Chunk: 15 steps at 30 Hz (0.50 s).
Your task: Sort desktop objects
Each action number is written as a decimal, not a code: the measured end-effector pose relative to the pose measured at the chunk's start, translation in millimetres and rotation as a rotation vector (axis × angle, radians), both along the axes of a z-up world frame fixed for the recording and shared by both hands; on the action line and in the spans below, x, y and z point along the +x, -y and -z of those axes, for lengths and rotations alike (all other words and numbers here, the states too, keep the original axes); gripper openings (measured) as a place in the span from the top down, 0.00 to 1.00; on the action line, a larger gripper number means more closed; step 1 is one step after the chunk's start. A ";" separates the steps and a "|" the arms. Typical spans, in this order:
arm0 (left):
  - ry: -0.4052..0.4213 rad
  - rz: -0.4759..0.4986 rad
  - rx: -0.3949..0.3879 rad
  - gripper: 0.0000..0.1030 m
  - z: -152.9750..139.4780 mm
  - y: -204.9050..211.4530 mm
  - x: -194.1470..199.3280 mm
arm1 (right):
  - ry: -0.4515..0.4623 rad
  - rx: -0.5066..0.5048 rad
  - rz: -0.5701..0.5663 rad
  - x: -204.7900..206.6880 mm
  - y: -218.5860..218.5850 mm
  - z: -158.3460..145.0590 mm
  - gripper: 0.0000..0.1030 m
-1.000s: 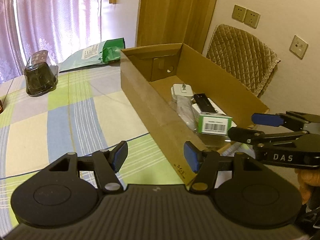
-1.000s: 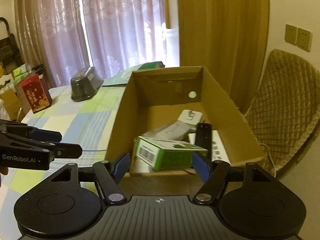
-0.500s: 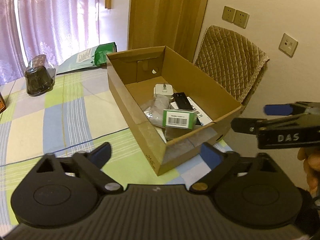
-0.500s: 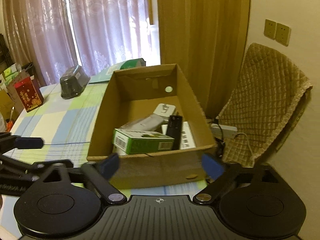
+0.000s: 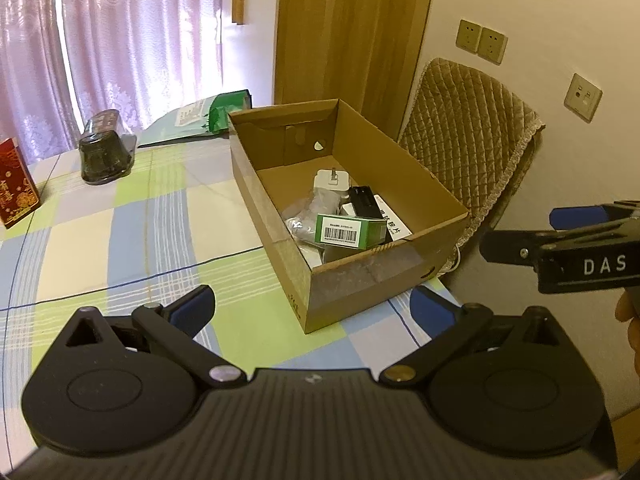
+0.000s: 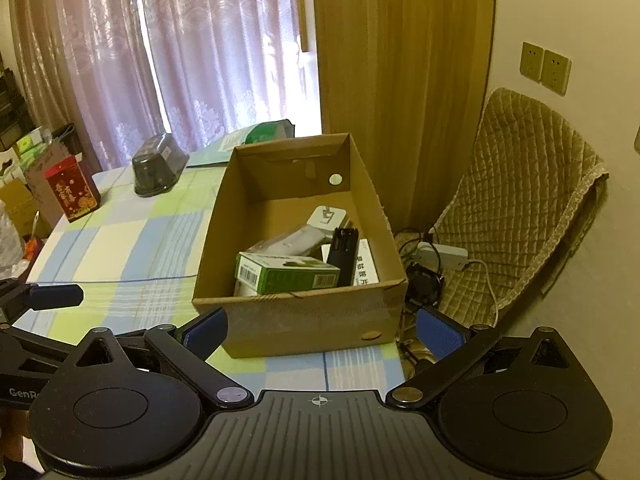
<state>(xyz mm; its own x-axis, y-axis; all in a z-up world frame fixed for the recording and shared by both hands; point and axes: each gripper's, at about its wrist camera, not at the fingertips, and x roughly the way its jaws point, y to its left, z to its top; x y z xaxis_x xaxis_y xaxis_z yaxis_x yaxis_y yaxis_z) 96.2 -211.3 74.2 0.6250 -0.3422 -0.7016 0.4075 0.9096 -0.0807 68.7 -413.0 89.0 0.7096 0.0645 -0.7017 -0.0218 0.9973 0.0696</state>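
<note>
Both tongs, left tongs (image 5: 312, 308) and right tongs (image 6: 322, 330), hang released and empty, but the cardboard box (image 6: 280, 322) at 12 o'clock overhangs the desk (image 6: 120, 248) edge, so a nudge might tip the green carton (image 6: 286, 274) out.

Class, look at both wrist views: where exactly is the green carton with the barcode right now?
The green carton lies inside the cardboard box at its near end, against the front wall, beside the black device and overlapping the grey packet.
</note>
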 end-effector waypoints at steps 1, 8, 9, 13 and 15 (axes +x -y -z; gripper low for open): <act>-0.001 -0.004 0.001 0.01 -1.2 -0.4 -1.7 | -0.003 0.000 -0.002 -1.9 0.0 -1.1 0.01; -0.006 -0.012 0.023 0.01 -6.7 -3.4 -13.0 | -0.029 -0.008 0.010 -15.9 2.6 -2.6 0.01; -0.004 -0.014 0.028 0.01 -7.0 -3.5 -14.7 | -0.033 -0.009 0.011 -17.7 2.8 -2.9 0.01; -0.011 -0.029 0.039 0.01 -8.5 -5.3 -20.5 | -0.047 -0.017 0.016 -23.4 1.2 -4.8 0.01; -0.019 -0.047 0.028 0.01 -10.5 -8.1 -24.0 | -0.052 -0.020 0.014 -26.0 -0.1 -6.7 0.01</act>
<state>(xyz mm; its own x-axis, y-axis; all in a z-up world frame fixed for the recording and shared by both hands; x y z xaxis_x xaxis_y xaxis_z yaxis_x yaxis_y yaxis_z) 72.2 -203.3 84.7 0.6266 -0.2923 -0.7225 0.3624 0.9300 -0.0618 42.7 -412.9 95.7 0.6729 0.0403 -0.7387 -0.0044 0.9987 0.0505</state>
